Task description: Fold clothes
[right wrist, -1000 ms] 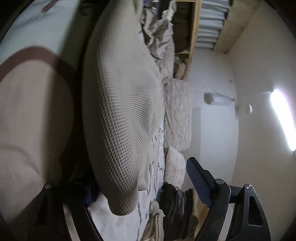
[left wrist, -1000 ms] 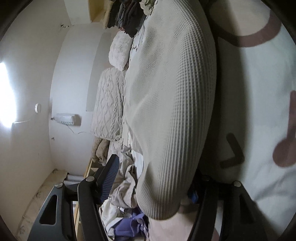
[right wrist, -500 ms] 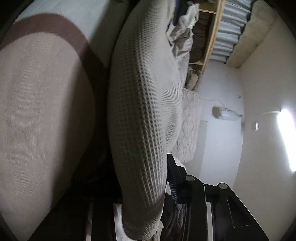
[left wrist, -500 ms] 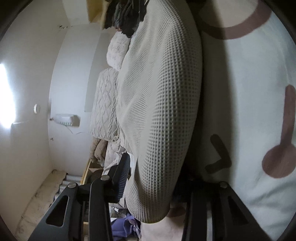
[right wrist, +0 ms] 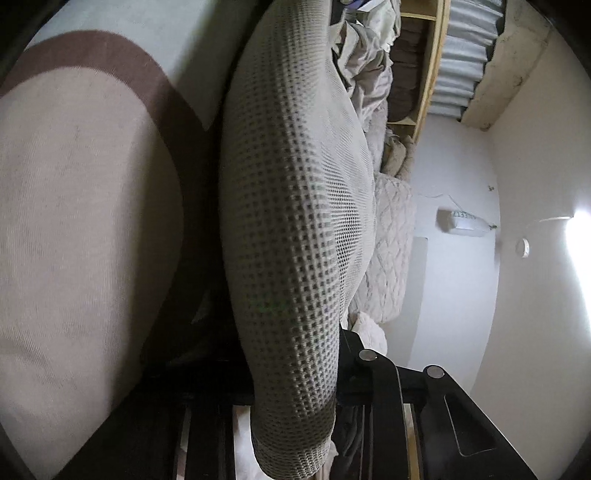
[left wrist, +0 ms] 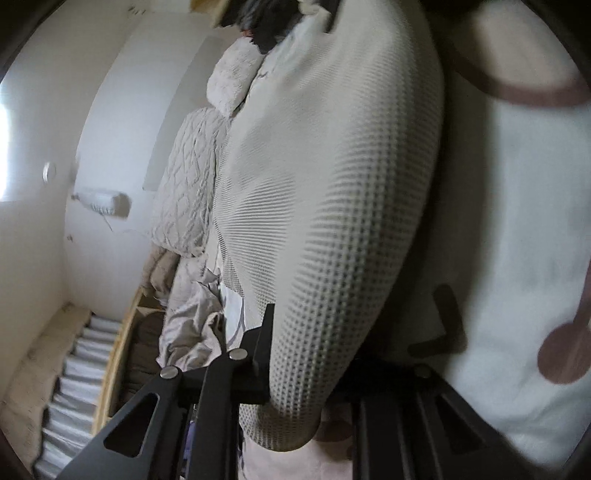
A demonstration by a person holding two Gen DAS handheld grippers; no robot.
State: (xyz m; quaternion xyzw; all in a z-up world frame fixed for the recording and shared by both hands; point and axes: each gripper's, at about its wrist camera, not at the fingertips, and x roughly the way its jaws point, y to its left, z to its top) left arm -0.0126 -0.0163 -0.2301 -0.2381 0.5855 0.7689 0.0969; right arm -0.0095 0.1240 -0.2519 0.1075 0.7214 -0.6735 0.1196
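Observation:
A beige waffle-knit garment [left wrist: 325, 221] lies on a bed sheet [left wrist: 517, 221] that is white with brown and pink shapes. Both views are rolled on their side. My left gripper [left wrist: 310, 373] has one edge of the garment between its jaws, which are closing, and the near finger [left wrist: 264, 343] presses against the knit. In the right wrist view the same garment [right wrist: 295, 221] runs down into my right gripper [right wrist: 291, 373], whose jaws are also closing with a ribbed hem between them. The far finger of each gripper is lost in shadow.
Quilted and fluffy pillows [left wrist: 188, 195] line the wall side of the bed [right wrist: 74, 221]. Crumpled light clothes [left wrist: 195, 325] are heaped by a wooden shelf [right wrist: 424, 74], and dark clothes [left wrist: 266, 18] lie at the other end. A white wall [right wrist: 461, 295] bounds the bed.
Both pairs of jaws have narrowed from wide apart onto the garment's edges. The garment now fills the space between the fingers in each view.

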